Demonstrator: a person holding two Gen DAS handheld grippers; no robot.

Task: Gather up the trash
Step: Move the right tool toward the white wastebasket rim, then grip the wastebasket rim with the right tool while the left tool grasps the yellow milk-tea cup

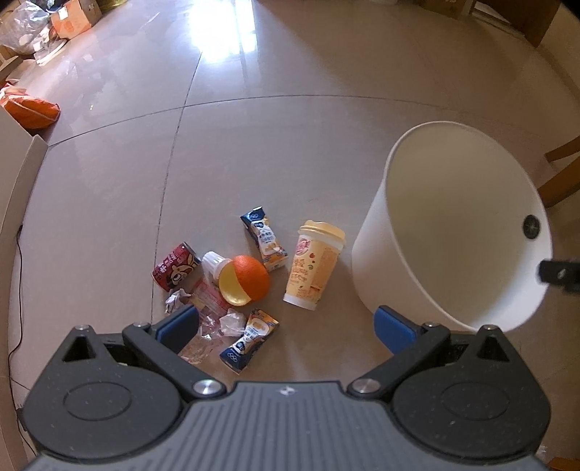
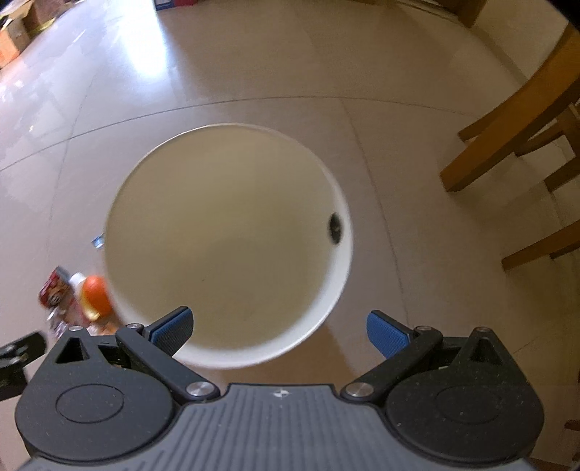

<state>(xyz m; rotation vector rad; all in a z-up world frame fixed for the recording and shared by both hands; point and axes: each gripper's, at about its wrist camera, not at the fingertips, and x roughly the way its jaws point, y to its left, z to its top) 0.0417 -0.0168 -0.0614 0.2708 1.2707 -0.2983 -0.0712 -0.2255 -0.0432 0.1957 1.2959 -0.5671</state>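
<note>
A pile of trash lies on the tiled floor: a yellow cup (image 1: 314, 270), a red can (image 1: 174, 267), an orange peel half (image 1: 243, 283), two blue milk cartons (image 1: 264, 238) (image 1: 250, 340), a small white bottle (image 1: 214, 261) and crumpled clear wrappers (image 1: 214, 320). To their right stands a white bin (image 1: 427, 232). My left gripper (image 1: 286, 328) hovers open above the near carton, holding nothing. Over the white bin's (image 2: 232, 232) near rim my right gripper (image 2: 279, 331) is open with nothing between its fingers. The peel (image 2: 96, 295) and can (image 2: 54, 286) show blurred at its left.
Wooden chair legs (image 2: 514, 119) stand to the right of the bin. Cardboard boxes (image 1: 74, 16) and an orange bag (image 1: 30, 108) lie at the far left. A black cable (image 1: 14, 308) runs along the left floor edge. Part of the other gripper (image 1: 560, 273) shows at the right.
</note>
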